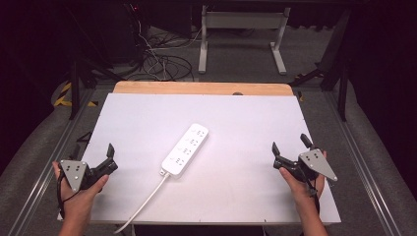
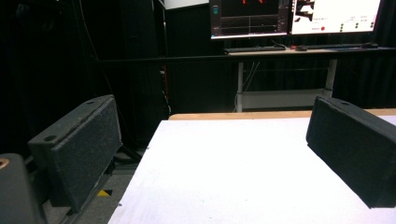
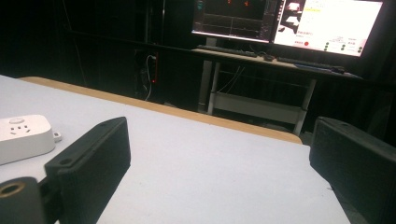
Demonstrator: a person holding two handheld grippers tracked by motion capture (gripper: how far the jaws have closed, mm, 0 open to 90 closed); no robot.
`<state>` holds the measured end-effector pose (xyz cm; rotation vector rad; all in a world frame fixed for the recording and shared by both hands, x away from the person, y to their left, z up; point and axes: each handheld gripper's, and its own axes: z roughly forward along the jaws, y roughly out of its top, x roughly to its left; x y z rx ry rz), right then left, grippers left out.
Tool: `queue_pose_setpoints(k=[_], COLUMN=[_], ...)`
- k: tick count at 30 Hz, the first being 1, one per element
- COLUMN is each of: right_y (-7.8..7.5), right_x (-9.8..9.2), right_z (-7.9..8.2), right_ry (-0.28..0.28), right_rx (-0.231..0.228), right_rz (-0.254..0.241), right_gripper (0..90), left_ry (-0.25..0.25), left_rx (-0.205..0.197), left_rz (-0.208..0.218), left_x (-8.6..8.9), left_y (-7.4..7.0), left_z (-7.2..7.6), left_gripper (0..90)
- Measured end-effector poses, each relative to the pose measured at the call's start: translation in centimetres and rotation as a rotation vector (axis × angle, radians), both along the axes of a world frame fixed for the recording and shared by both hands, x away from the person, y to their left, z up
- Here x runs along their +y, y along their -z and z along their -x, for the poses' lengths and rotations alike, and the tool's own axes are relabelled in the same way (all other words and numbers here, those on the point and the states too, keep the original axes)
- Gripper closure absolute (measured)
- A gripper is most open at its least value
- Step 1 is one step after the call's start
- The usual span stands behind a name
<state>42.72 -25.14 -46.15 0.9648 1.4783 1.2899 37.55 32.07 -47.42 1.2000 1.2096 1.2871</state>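
Your power strip (image 1: 186, 150) lies near the middle of the white worktop (image 1: 246, 187), and everything turns on how it sits between your two hands. Its long axis runs diagonally: the far end, with the switch, points away from you and to the right, while the near end, where the white cord (image 1: 142, 204) leaves, points back toward you and to the left. The cord trails from that near end off the worktop's front edge. Your left claw (image 1: 109, 156) rests left of the strip, near the worktop's left edge, with its jaws spread wide and nothing between them; in the left gripper view they frame bare worktop. Your right claw (image 1: 290, 146) rests right of the strip, well apart from it, jaws likewise wide and empty. In the right gripper view the strip's far end (image 3: 23, 135) shows to the left of the jaws, so that claw points past the strip rather than at it. The left claw looks somewhat nearer to the strip, and nearest to its cord end. If you mean to take the strip, you would probably need to turn a claw so the jaws close across its narrow width, not along its length.
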Motion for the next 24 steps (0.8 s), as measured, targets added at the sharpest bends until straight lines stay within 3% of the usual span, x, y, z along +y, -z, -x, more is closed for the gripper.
queue_pose_setpoints(k=[24], right_y=[0.02], right_x=[0.02], right_z=[0.11], right_ry=[-0.006], right_rx=[0.002], right_rz=[0.007], right_gripper=[6.4], left_ry=[-0.004], left_rx=[-0.001], left_rz=[0.007], left_x=[0.05], left_y=[-0.08], left_z=[-0.08], left_gripper=[4.2])
